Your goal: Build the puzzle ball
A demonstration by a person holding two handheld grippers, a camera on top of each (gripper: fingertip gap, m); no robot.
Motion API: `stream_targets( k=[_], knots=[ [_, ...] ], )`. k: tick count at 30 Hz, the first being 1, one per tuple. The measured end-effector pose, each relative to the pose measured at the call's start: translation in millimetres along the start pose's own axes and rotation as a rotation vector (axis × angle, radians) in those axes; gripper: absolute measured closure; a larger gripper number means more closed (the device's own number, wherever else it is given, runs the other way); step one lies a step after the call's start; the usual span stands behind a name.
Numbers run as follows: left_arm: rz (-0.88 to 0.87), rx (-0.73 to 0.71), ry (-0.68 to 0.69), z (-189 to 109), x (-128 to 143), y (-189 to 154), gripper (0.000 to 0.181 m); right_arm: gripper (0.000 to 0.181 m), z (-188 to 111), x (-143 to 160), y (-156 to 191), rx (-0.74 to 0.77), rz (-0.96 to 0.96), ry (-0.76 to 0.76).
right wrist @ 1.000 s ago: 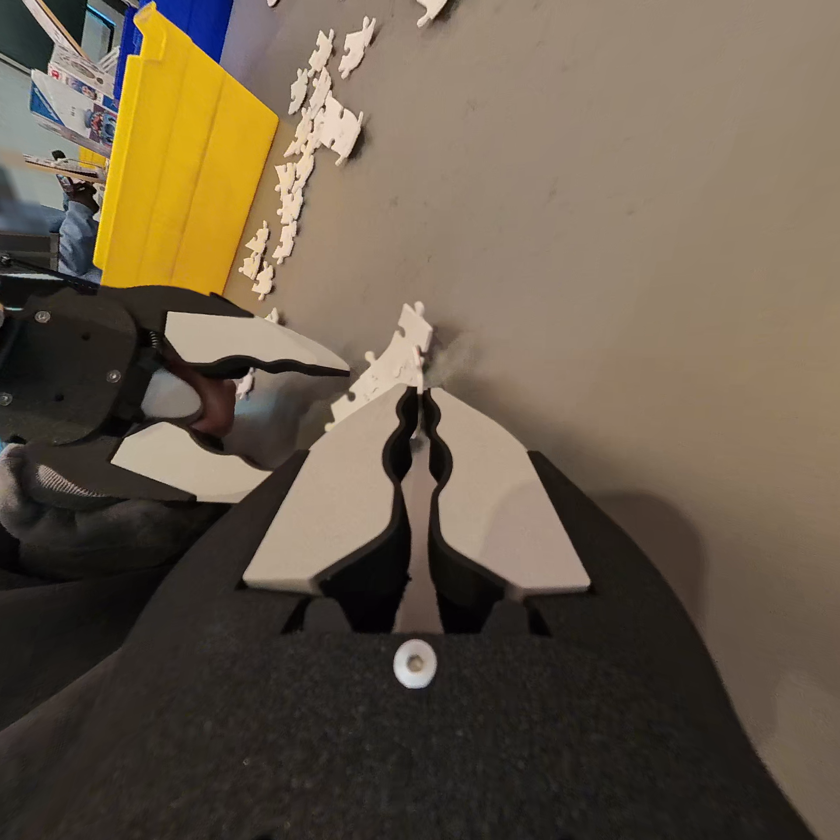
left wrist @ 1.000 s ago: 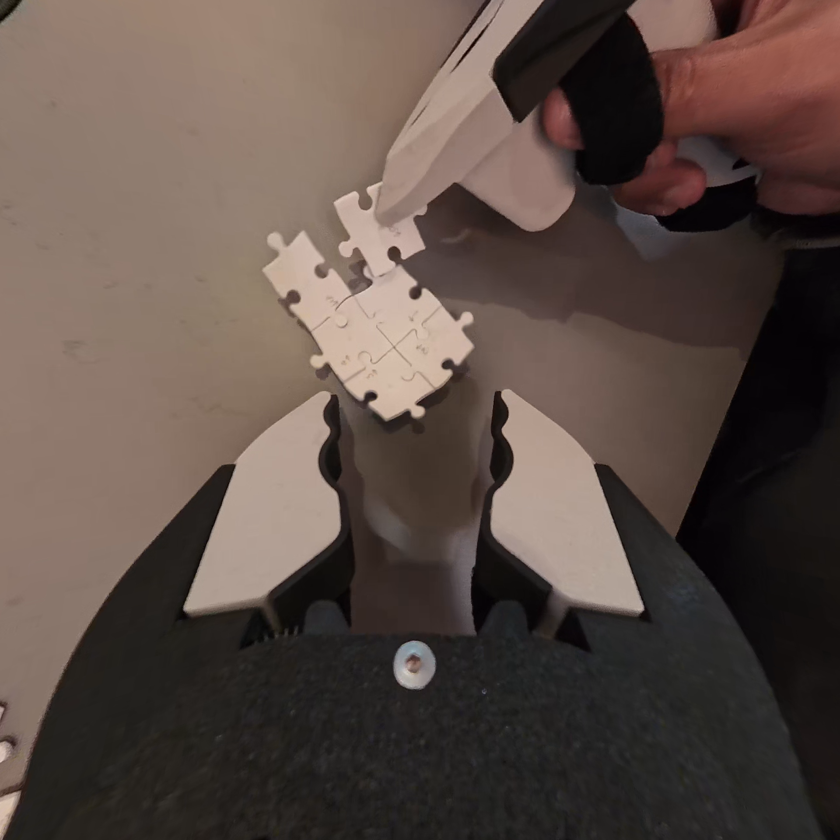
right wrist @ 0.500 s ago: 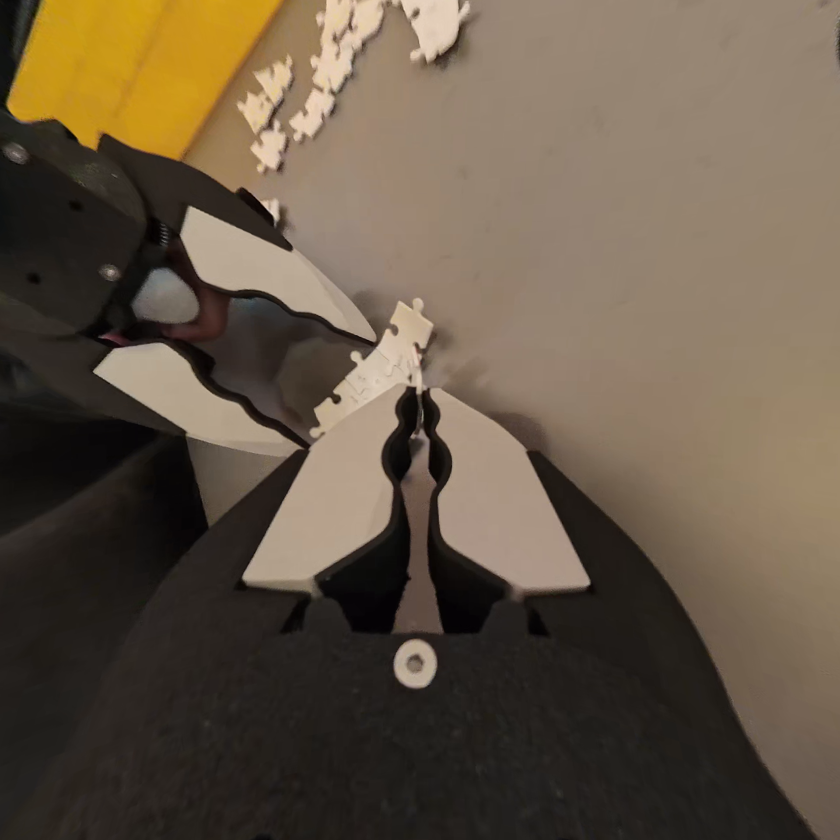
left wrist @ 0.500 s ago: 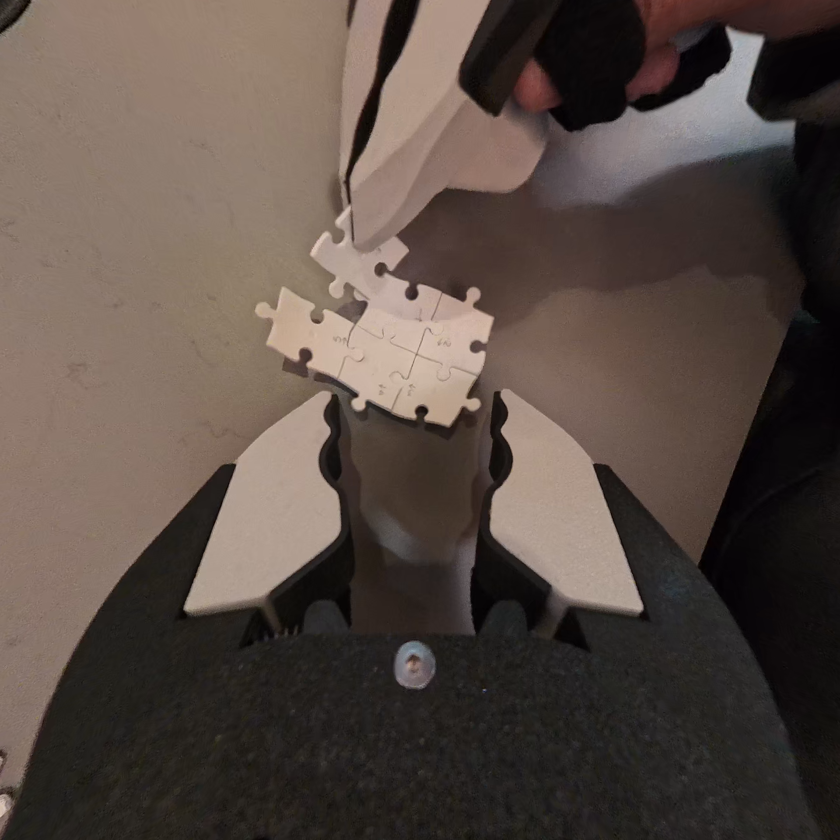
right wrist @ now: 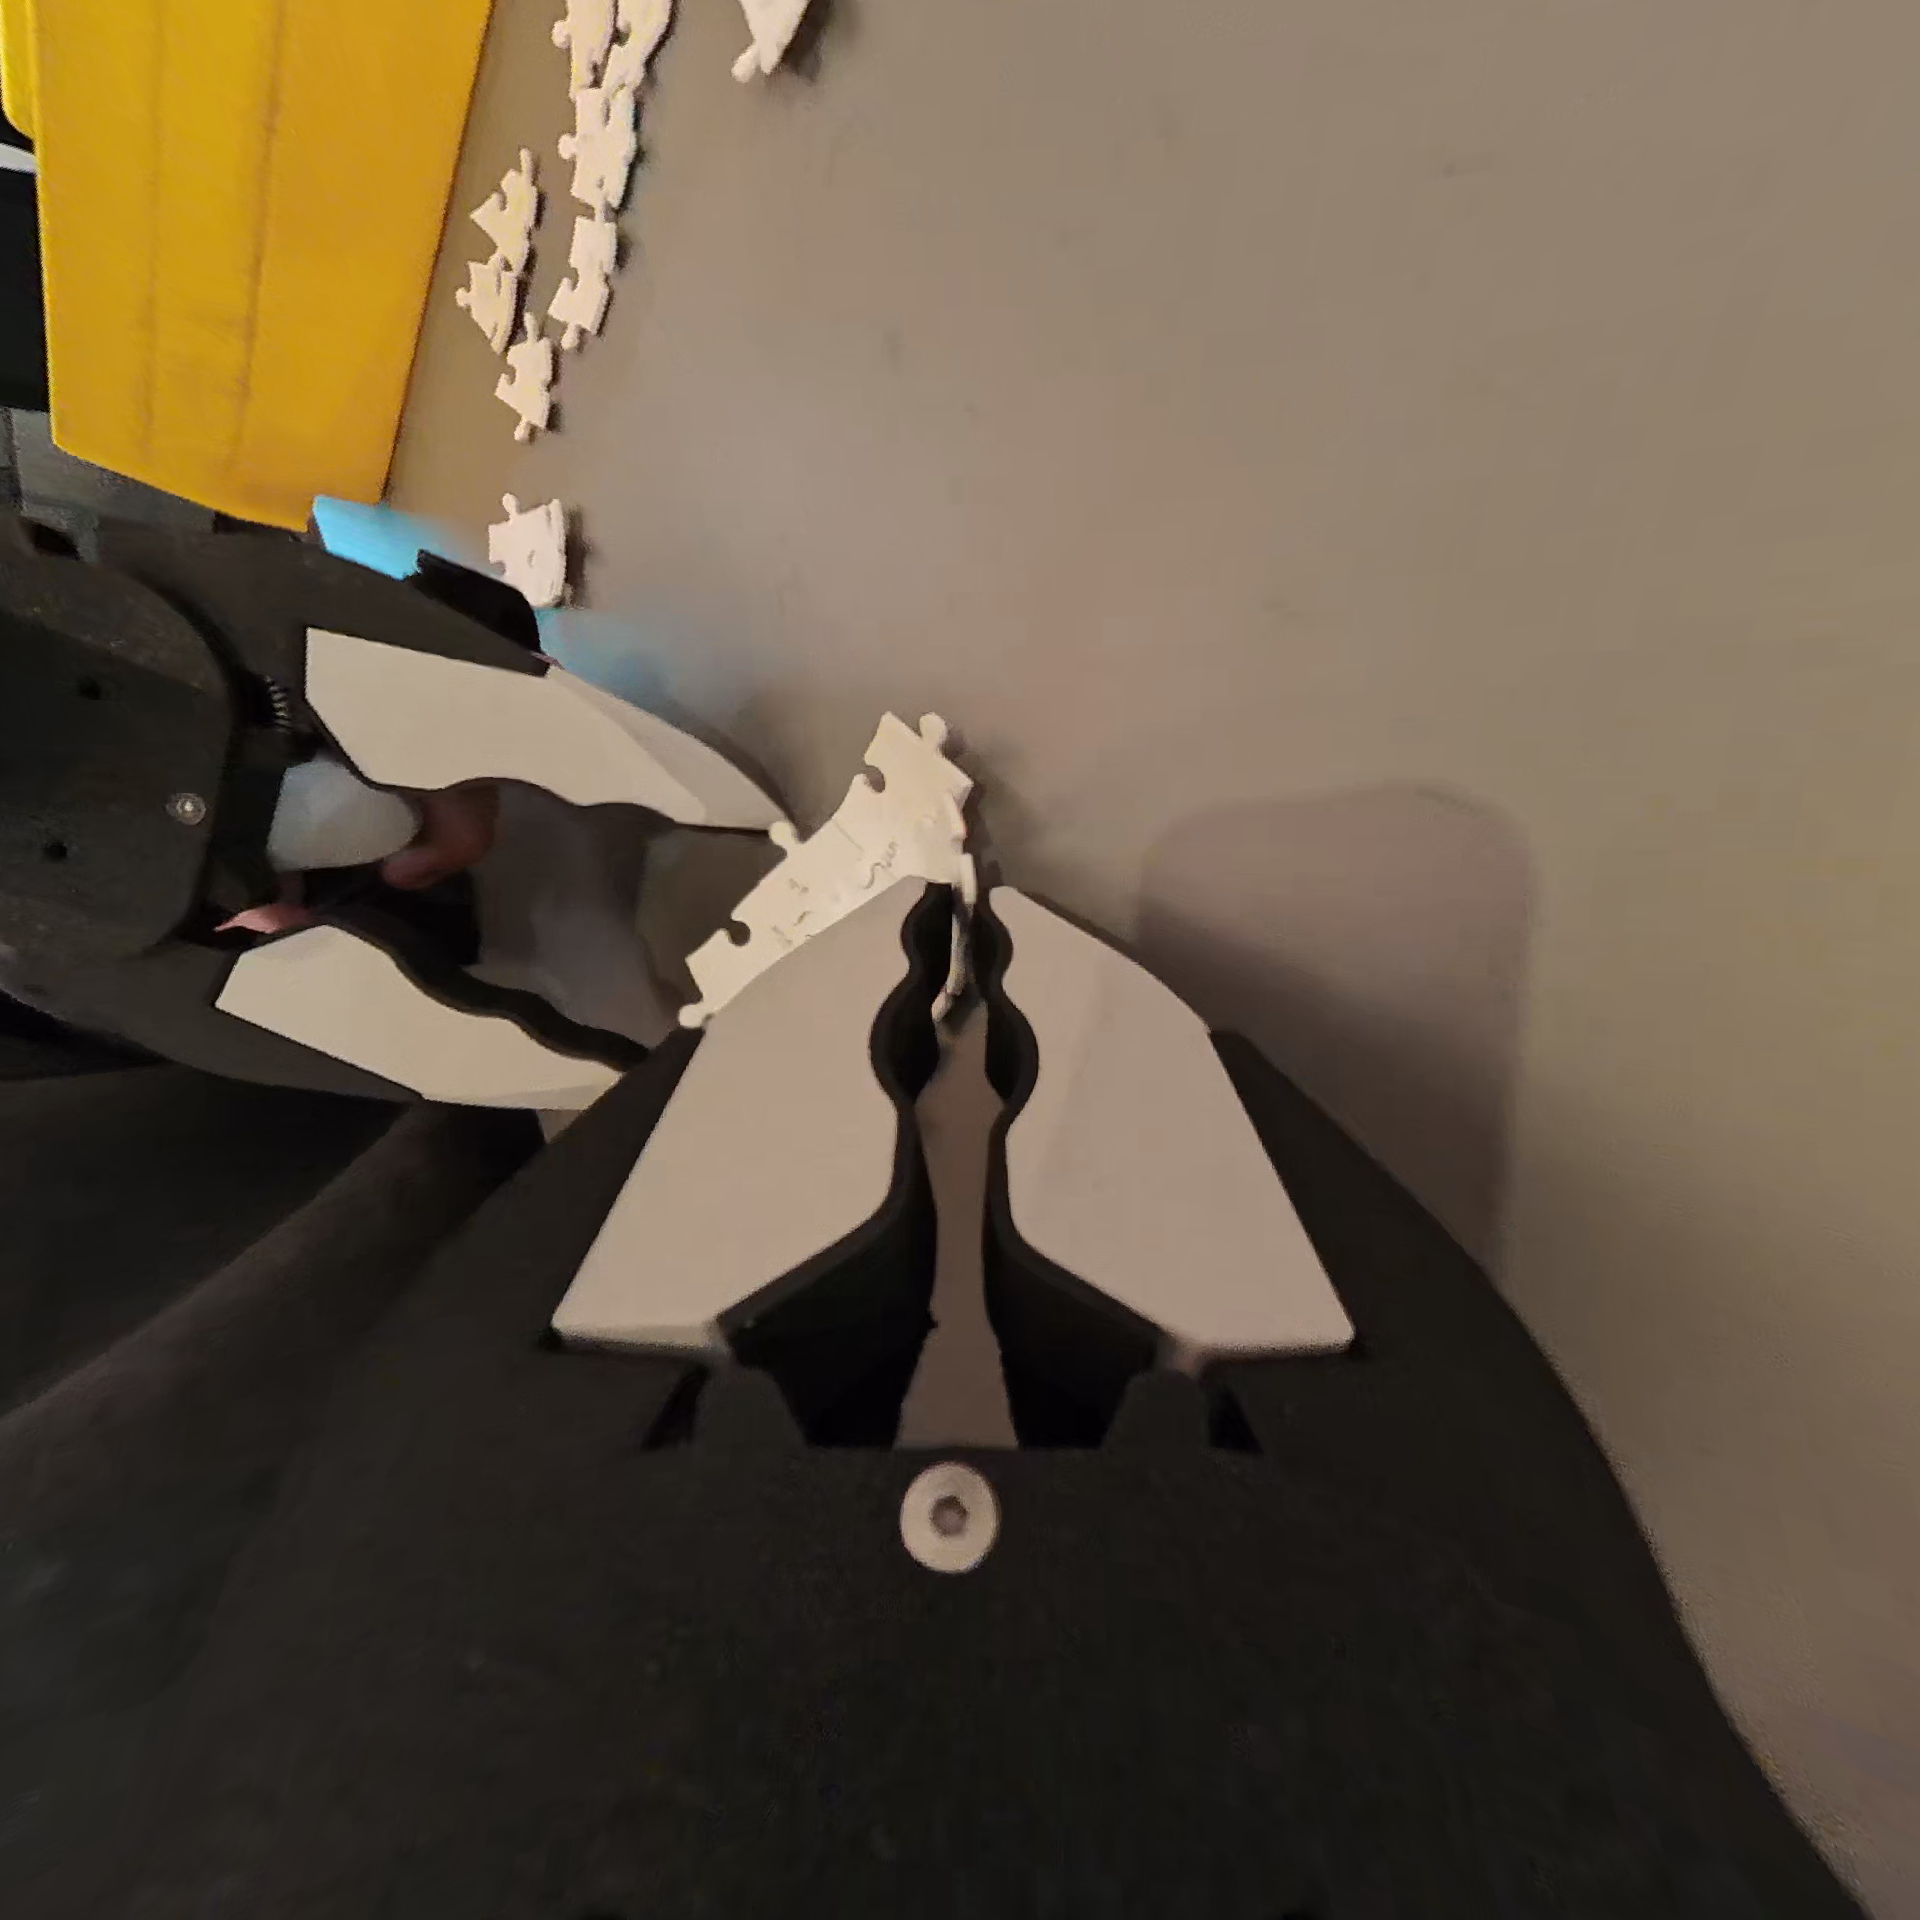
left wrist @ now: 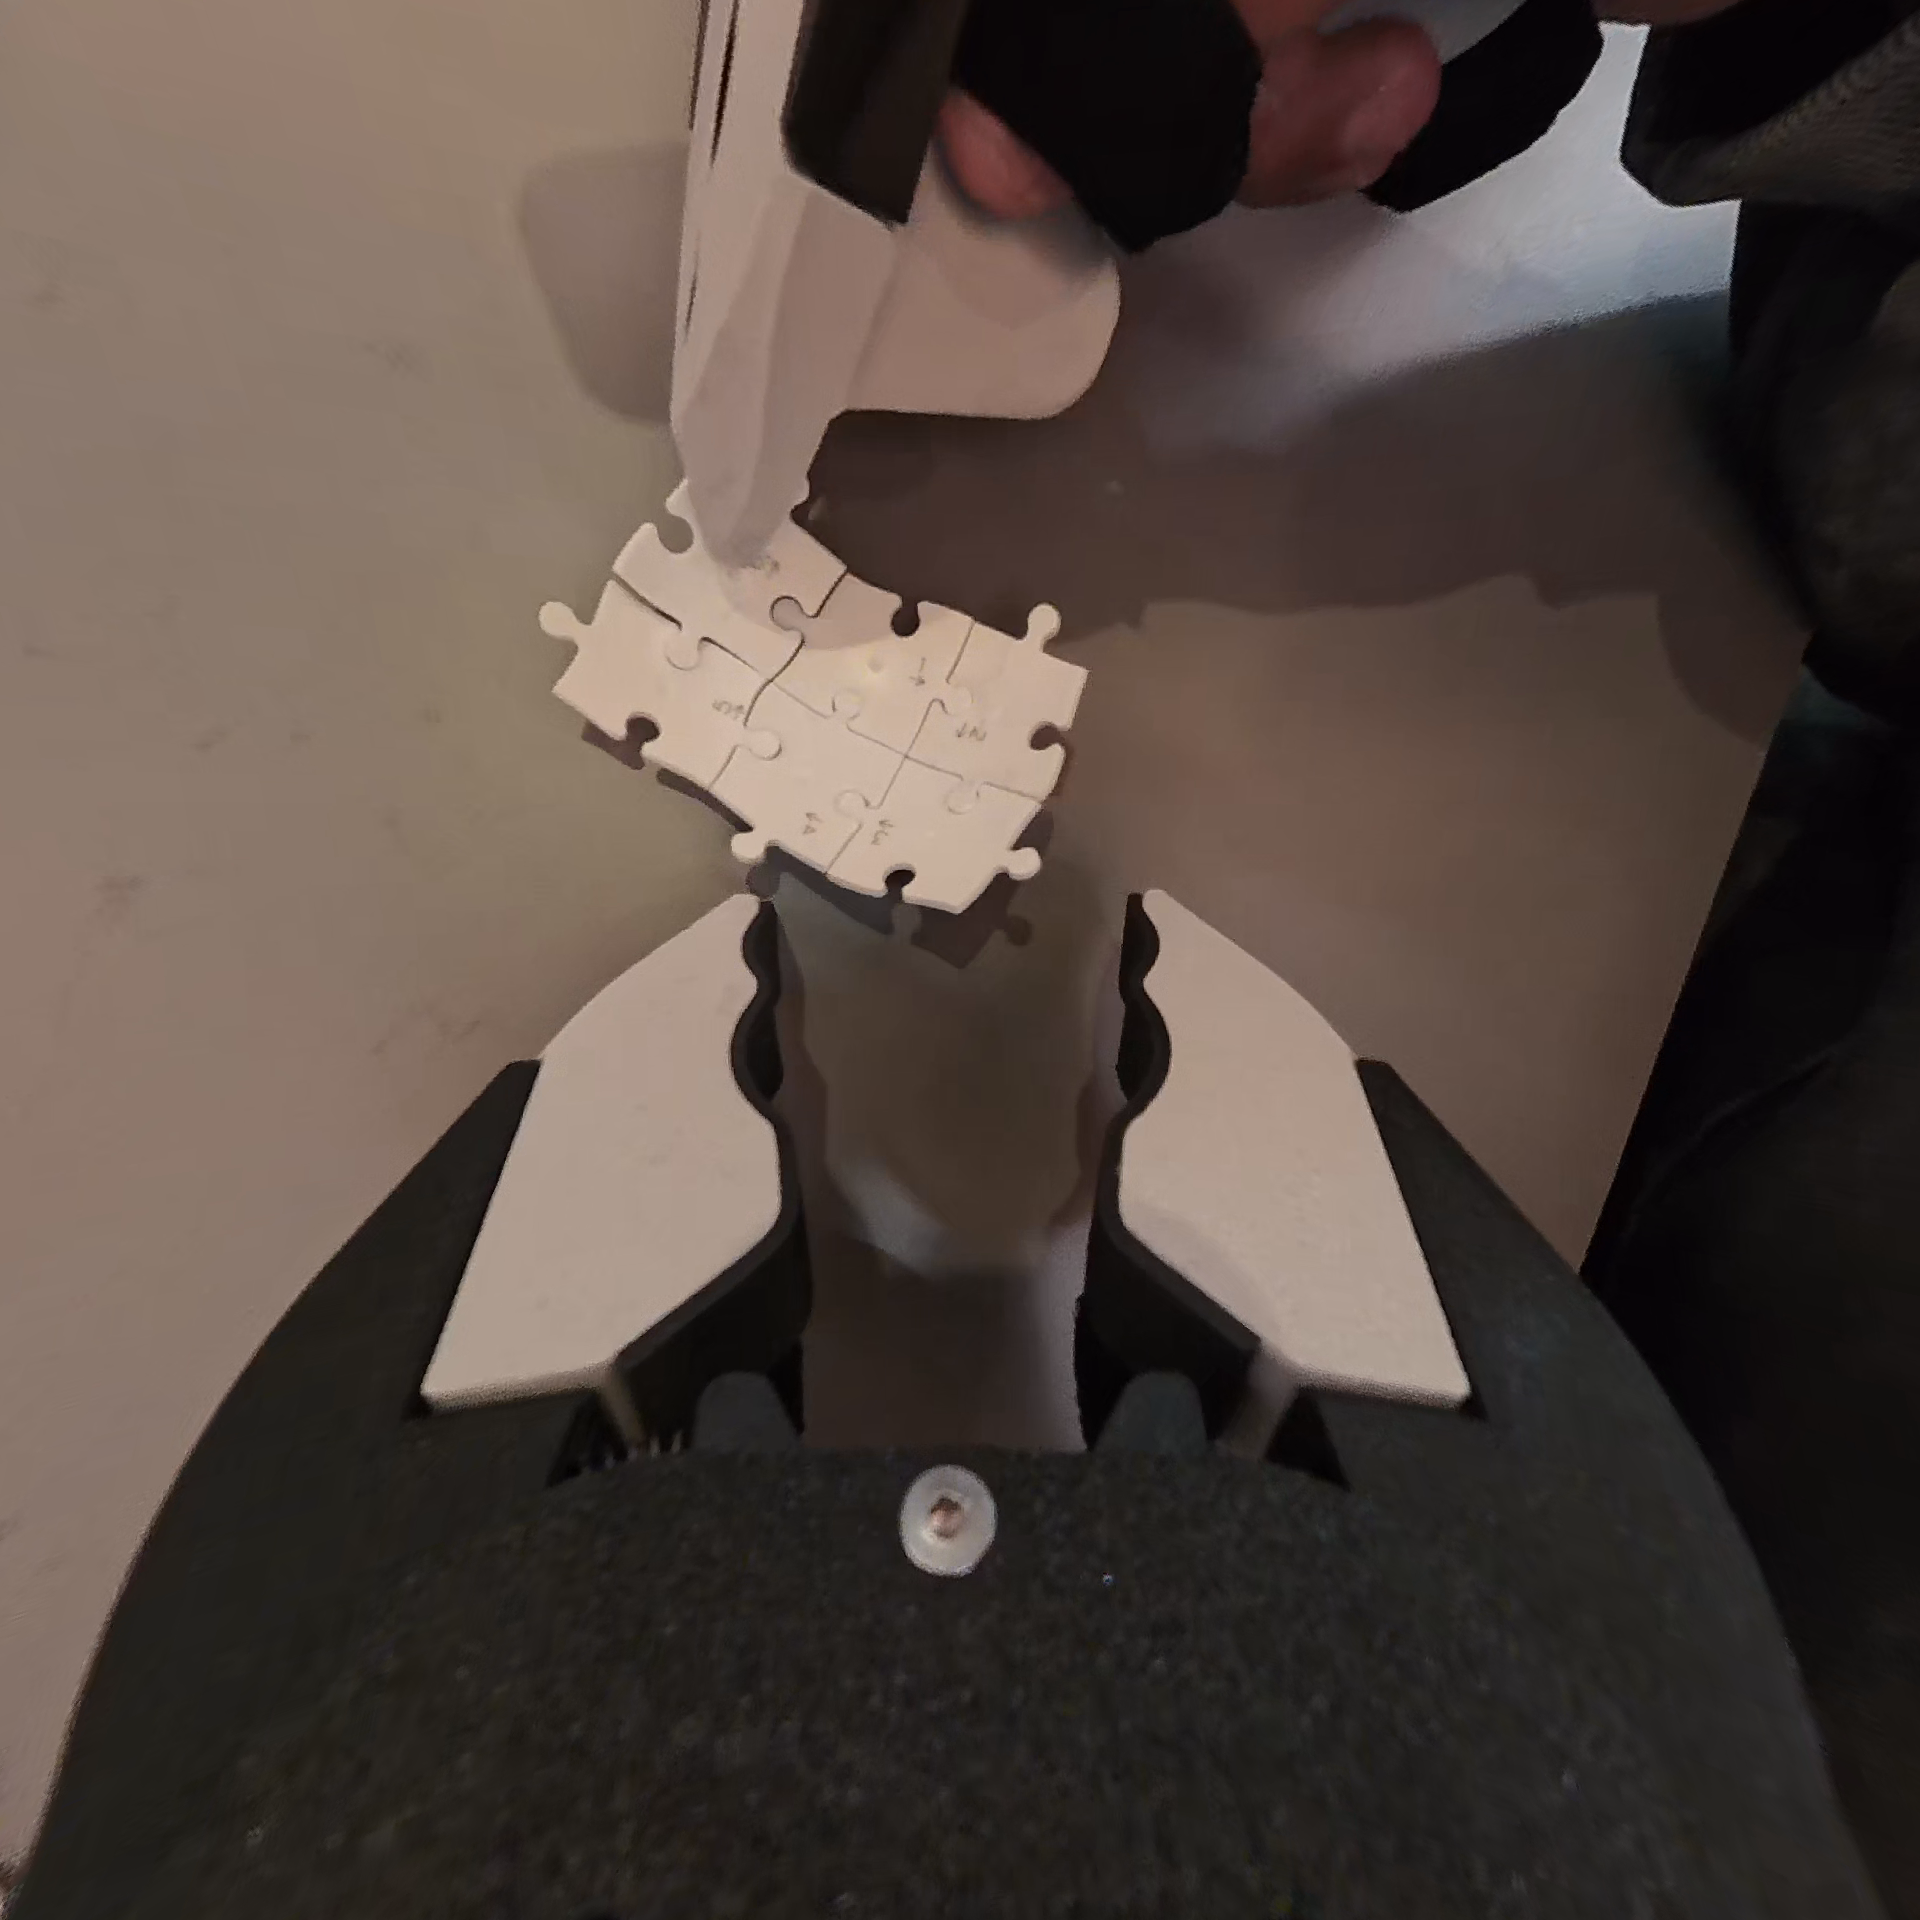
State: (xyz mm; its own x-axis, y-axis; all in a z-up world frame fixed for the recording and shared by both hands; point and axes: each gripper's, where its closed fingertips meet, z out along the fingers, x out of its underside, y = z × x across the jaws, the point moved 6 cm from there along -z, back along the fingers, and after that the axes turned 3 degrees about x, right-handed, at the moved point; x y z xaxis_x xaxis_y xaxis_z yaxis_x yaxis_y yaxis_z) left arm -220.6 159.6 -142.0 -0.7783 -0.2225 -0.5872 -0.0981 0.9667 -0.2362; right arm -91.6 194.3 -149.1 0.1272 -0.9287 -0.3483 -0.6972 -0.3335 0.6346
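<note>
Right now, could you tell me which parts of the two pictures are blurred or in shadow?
Left wrist view: the right gripper is motion-smeared and shadows the table; the joined puzzle pieces are sharp. Right wrist view: the loose pieces and yellow bin are soft.

Plain grey-beige tabletop (right wrist: 1351,468), faintly scuffed, with soft shadows across it. Yellow bin (right wrist: 239,229) sits at its far edge. Dim indoor light; surroundings beyond are dark.
</note>
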Motion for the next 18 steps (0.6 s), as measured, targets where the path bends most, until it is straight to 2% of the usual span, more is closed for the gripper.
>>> stream_targets(
  k=[11,18],
  knots=[
    [0.012,0.003,-0.004,-0.1,-3.2,-2.5,0.119,0.173,-0.2,-1.8,2.5,0.127,-0.102,0.034],
    [0.008,0.001,-0.013,-3.9,-2.9,-2.1,0.119,0.169,-0.8,-1.9,3.8,0.144,-0.138,0.030]
  ],
)
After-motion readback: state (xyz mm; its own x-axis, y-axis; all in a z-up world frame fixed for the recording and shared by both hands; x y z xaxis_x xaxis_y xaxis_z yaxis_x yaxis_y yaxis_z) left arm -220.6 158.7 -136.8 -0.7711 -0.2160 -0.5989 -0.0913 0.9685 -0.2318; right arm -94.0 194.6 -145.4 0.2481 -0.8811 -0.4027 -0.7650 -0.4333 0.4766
